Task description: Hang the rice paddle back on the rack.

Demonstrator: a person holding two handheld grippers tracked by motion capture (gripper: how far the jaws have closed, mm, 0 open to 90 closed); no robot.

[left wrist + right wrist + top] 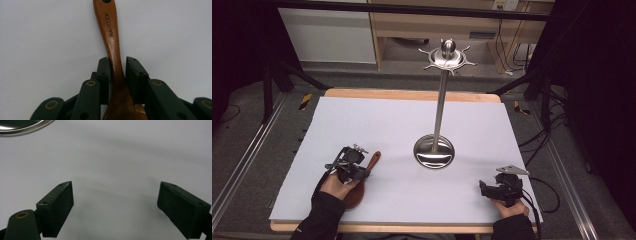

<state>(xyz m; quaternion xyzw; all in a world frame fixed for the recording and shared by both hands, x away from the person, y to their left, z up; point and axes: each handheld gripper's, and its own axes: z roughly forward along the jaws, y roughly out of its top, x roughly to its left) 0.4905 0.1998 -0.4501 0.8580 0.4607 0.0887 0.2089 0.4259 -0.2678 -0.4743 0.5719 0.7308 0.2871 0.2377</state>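
Wooden spoon [113, 45] lies flat on the surface [412, 130], clamped at its neck by the left tool [117, 72]; next, probably lifting it toward the stand [439, 115], while the right tool [115, 205] waits open.

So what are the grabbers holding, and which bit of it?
The left gripper is squeezing the wooden spoon at its neck, where handle meets bowl. The right gripper is open, holding nothing.

One wooden spoon [362, 182] lies near the table's [377, 125] front left corner; one steel stand [438, 125] rises mid-table; two grippers, one per hand.
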